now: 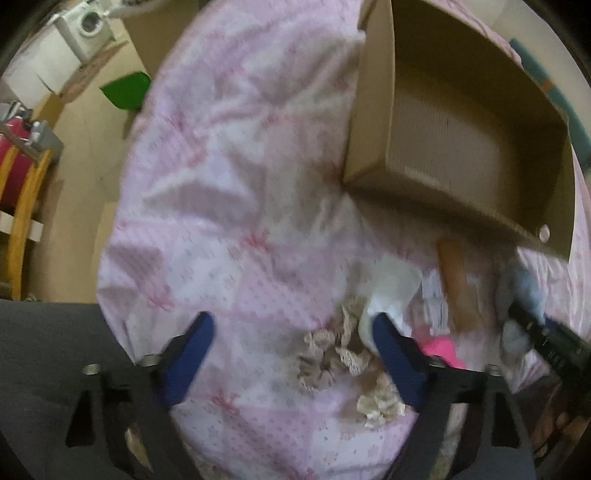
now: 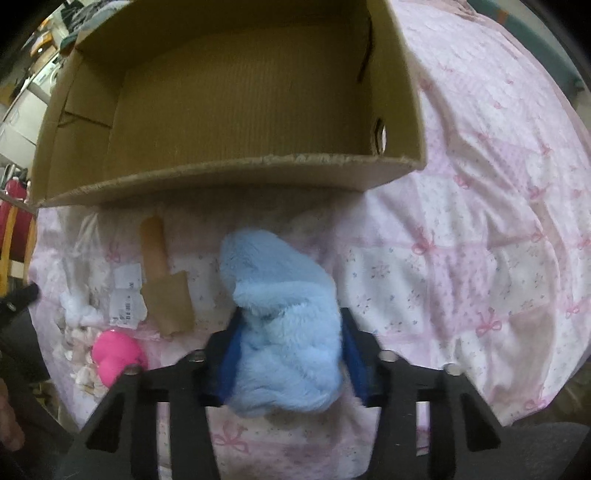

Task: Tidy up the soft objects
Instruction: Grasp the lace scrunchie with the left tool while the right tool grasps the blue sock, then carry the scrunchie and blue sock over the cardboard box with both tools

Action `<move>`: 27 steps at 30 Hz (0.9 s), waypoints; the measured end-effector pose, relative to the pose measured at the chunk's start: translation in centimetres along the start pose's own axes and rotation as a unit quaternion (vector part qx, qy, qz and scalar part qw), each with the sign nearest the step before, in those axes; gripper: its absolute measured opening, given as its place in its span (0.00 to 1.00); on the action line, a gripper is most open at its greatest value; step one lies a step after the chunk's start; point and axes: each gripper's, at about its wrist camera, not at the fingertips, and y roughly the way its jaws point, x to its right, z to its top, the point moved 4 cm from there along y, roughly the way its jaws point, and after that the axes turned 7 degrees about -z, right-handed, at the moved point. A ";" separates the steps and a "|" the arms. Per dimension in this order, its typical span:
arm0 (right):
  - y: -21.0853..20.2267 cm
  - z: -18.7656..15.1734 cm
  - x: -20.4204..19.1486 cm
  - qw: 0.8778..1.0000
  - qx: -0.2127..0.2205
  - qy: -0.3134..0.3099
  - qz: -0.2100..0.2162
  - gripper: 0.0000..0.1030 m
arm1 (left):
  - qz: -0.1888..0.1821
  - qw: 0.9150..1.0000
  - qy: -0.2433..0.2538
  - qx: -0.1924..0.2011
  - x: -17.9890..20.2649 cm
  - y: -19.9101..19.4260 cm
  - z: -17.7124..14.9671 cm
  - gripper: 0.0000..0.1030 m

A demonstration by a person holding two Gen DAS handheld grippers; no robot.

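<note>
My right gripper [image 2: 290, 332] is shut on a fluffy light blue soft toy [image 2: 280, 314] and holds it just in front of the open cardboard box [image 2: 236, 173], whose inside shows nothing. My left gripper [image 1: 291, 328] is open and empty above the pink bedspread [image 1: 229, 177], beside a beige lace scrunchie [image 1: 332, 358] and a white soft item [image 1: 388, 288]. A pink soft object [image 2: 116, 354] lies at the left of the right wrist view, and it also shows in the left wrist view [image 1: 441, 349]. The box shows in the left wrist view [image 1: 461, 199] too.
Brown tape strips [image 2: 162, 273] and a white label [image 2: 127, 295] lie on the bedspread [image 2: 480, 229] before the box. White and beige cloth bits [image 2: 79, 321] lie near the pink object. Off the bed's left are a wooden chair [image 1: 22, 206], a green item [image 1: 125, 90] and a washing machine [image 1: 88, 27].
</note>
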 end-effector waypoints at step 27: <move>-6.8 -1.6 2.5 0.991 0.094 0.020 0.094 0.37 | -0.073 0.996 0.035 -0.044 0.1 -0.5 -3.9 0.13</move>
